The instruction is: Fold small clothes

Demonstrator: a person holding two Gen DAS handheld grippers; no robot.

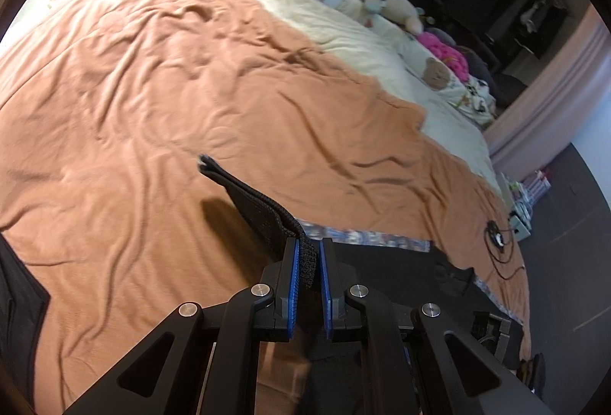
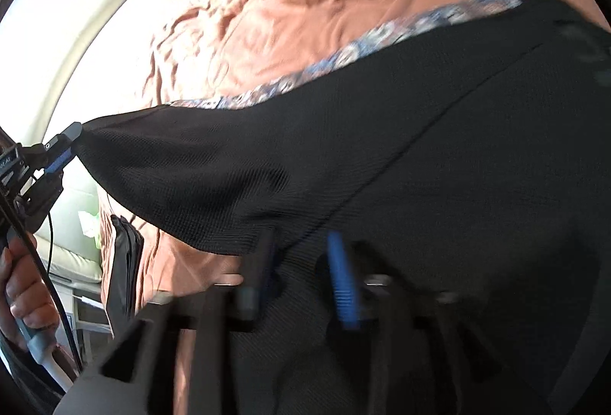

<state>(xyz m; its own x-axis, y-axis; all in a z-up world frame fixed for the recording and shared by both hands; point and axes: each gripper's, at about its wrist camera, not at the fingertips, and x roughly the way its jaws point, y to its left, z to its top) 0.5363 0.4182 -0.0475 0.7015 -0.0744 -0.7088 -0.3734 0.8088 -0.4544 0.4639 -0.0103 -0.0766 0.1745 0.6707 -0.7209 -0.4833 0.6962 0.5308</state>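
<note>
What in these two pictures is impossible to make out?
- Right wrist view: the right hand-held gripper is motion-blurred; whether it touches the black garment is unclear.
- Left wrist view: the left hand-held gripper hides most of that garment.
- Both views: the garment's type; edges crop it.

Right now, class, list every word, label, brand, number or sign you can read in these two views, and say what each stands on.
"ot AI": partial white lettering on the body of the left hand-held gripper, cut off by the frame edge in the right wrist view.
Waistband of the black garment: blue-and-white pattern, too blurred to tell whether it is lettering.
Nothing else readable.
</note>
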